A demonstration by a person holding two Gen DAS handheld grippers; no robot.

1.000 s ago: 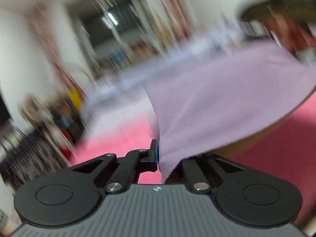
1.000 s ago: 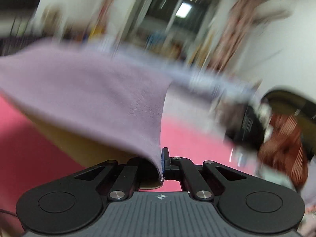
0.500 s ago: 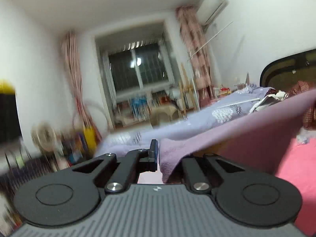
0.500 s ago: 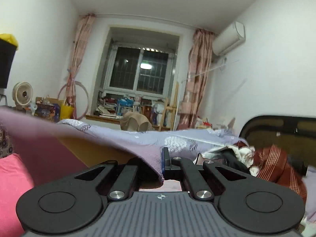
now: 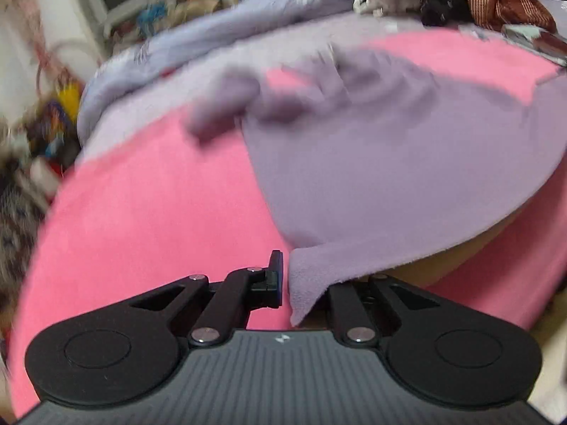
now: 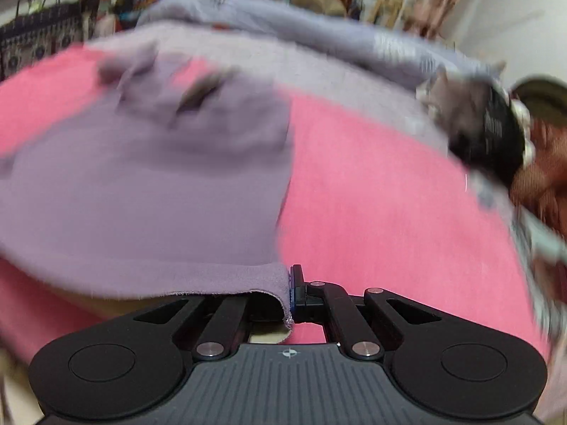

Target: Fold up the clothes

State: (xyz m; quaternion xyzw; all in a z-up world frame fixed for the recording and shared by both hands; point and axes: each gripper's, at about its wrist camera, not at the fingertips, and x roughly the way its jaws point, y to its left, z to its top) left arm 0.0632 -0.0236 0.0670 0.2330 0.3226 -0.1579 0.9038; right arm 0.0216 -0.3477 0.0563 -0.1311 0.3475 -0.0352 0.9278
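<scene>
Both grippers are clamped on one edge of the purple garment; left gripper pinches one corner, right gripper the other; the rest sprawls rumpled ahead of them on the pink bed cover; no neat fold showing, so I'd say it's mid-way at best; blur hides the far end.

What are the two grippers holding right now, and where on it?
Both hold the purple garment: the left gripper pinches one corner of its near edge, the right gripper the opposite corner; the far end trails onto the pink sheet.
</scene>
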